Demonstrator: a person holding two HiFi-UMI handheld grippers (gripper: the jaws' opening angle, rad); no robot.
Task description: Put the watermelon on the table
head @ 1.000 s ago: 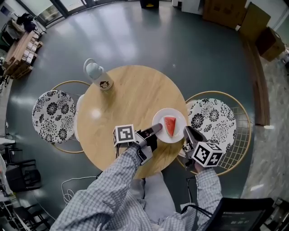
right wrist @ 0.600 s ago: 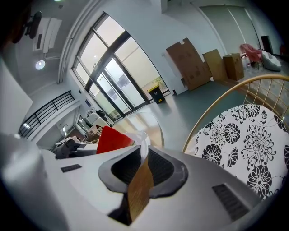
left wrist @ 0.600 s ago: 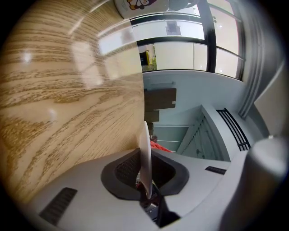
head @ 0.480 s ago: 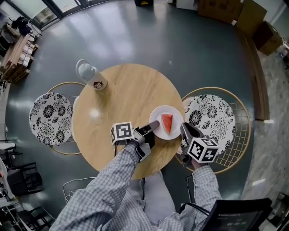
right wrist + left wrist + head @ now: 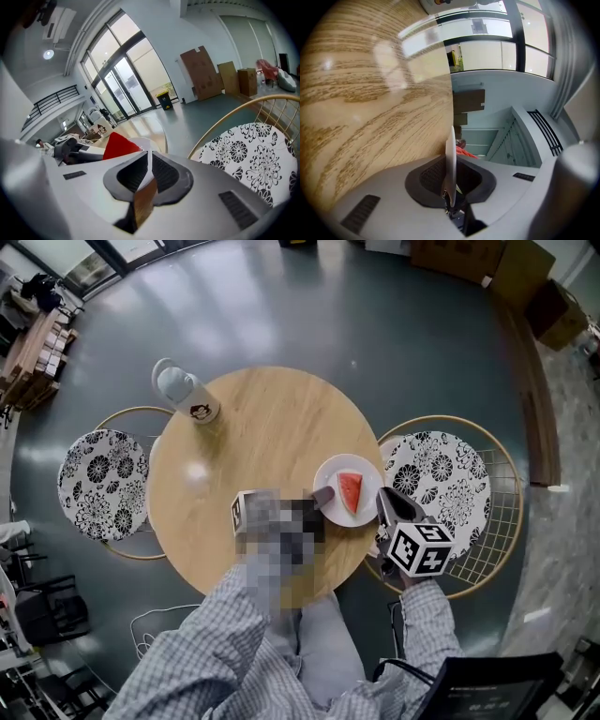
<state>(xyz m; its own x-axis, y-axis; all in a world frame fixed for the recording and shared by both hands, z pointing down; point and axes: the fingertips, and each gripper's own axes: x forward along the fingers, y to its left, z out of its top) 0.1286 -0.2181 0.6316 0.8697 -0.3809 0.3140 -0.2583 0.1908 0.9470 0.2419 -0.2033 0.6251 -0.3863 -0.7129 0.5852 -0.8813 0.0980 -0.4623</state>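
**Red on white, over pale wood**

The watermelon (image 5: 350,491) is bright red and its plate (image 5: 333,472) plain white. The bench (image 5: 253,427) is light honey wood with streaky grain. The cushions at frame left (image 5: 103,484) and frame right (image 5: 441,486) are white with black flower print. The floor (image 5: 375,334) is glossy dark grey-blue. The sleeves (image 5: 206,662) at the bottom are grey-and-white check.

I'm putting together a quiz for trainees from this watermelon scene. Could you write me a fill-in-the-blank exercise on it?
1. The red wedge of watermelon lies on a round white ____.
2. The left gripper and the right gripper are each shut on its rim, on ____ sides.
3. Beside the round wooden table stand ____ chairs with black-and-white flowered cushions.

Missing words: plate; opposite; two.
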